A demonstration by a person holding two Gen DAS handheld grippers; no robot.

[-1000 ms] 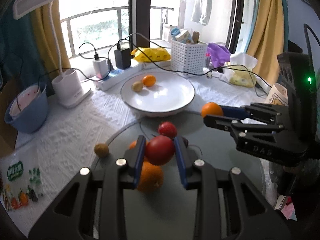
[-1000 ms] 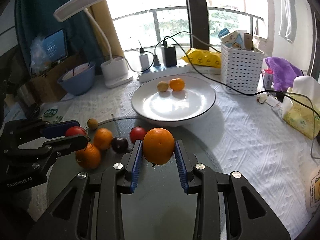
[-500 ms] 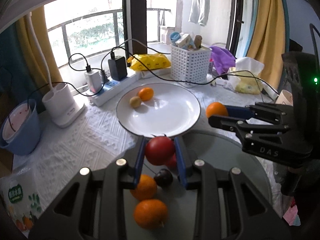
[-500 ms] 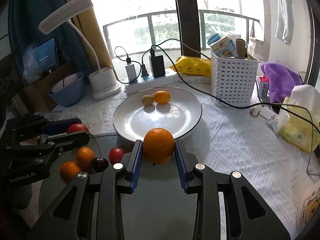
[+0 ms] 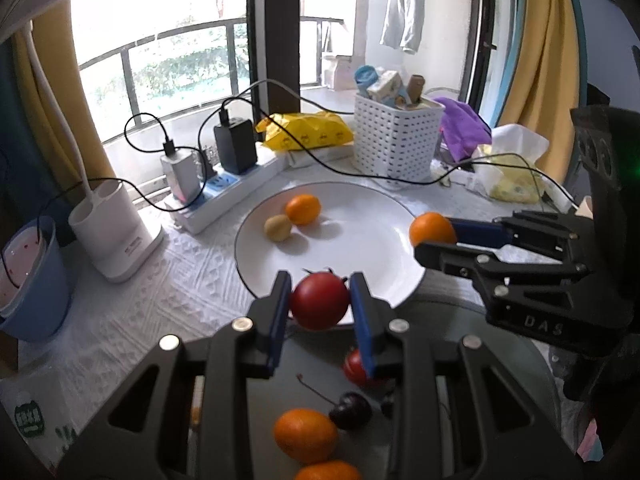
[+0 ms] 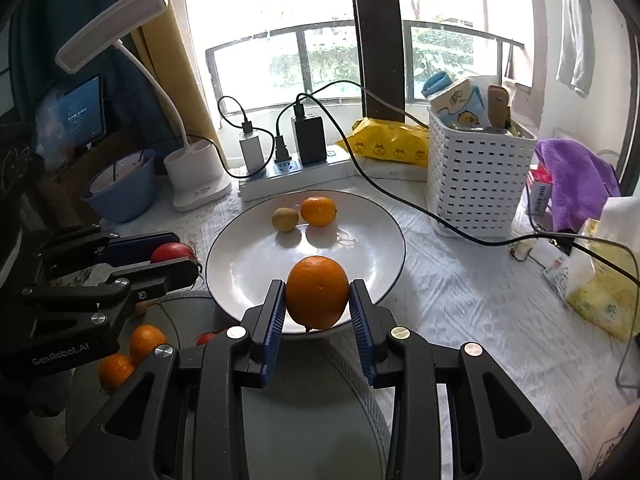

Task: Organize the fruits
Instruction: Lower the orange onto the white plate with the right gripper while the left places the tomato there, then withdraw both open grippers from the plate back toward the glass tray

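My left gripper [image 5: 320, 300] is shut on a red tomato [image 5: 319, 300] and hangs over the near rim of the white plate [image 5: 372, 248]. My right gripper [image 6: 318, 300] is shut on an orange [image 6: 317, 291], also over the plate's [image 6: 360, 256] near edge. On the plate lie a small orange [image 5: 303, 209] and a yellowish-brown fruit [image 5: 277, 227], side by side at the back left. Below the left gripper, on a grey round tray [image 5: 452, 320], rest two oranges [image 5: 305, 434], a dark cherry [image 5: 351, 411] and a red fruit [image 5: 354, 368].
A power strip with chargers [image 5: 224, 184] and black cables [image 5: 360, 172] runs behind the plate. A white slotted basket [image 6: 476, 176], a yellow packet [image 6: 384, 142], a purple cloth [image 6: 576, 180], a lamp base [image 6: 196, 176] and a blue bowl [image 6: 120, 190] ring the plate.
Both grippers have moved forward from over the grey tray to the plate's near rim, each still holding its fruit. The fruits left on the tray now sit lower in both views.
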